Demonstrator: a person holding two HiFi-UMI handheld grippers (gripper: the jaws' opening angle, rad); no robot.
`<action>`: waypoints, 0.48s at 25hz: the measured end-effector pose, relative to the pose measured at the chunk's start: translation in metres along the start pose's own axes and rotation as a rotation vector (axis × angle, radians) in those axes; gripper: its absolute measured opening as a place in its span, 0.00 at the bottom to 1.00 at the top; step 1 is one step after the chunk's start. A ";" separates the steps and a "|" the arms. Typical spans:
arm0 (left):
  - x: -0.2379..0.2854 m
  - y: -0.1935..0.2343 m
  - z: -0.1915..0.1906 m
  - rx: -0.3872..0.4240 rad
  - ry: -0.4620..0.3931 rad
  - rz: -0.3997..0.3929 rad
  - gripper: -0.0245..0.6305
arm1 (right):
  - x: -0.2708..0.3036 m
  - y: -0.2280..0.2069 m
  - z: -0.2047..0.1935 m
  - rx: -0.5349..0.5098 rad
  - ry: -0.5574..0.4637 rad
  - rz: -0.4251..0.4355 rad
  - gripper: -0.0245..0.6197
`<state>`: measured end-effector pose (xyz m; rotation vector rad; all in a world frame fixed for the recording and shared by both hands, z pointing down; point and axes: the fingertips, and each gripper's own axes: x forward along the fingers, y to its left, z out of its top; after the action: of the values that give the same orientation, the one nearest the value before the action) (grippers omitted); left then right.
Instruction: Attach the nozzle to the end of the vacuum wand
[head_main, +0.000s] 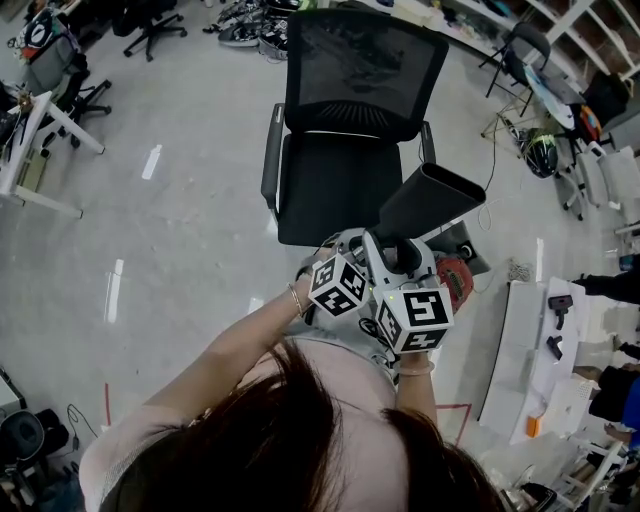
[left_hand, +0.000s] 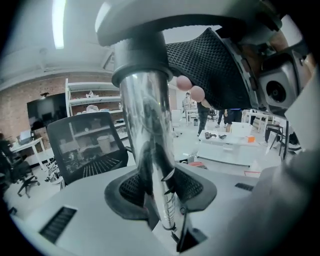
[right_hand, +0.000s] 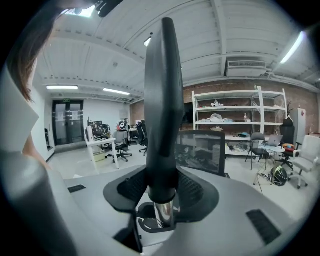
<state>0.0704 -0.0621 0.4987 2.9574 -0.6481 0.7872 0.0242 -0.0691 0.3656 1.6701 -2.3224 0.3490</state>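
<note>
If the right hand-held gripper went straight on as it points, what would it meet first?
Probably the black office chair, seen just behind the nozzle that the right hand-held gripper holds. Depth is unclear.

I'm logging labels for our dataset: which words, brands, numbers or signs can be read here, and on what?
No readable text in any view.
On the left gripper's marker cube and the right gripper's marker cube: black-and-white square patterns only, no letters.
On the wand and the nozzle: no print visible.
Items on the far shelves: too small to read.
</note>
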 end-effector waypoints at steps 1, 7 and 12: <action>-0.001 0.001 -0.001 -0.002 0.003 0.009 0.26 | 0.000 0.001 0.000 0.009 -0.005 -0.013 0.33; -0.006 -0.003 0.000 0.005 -0.011 -0.031 0.26 | -0.002 0.007 0.000 0.032 0.036 0.044 0.33; -0.008 -0.004 0.000 0.008 -0.024 -0.052 0.26 | -0.014 0.011 0.015 0.027 0.045 0.146 0.33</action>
<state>0.0662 -0.0551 0.4954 2.9817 -0.5684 0.7532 0.0166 -0.0580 0.3462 1.4917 -2.4233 0.4444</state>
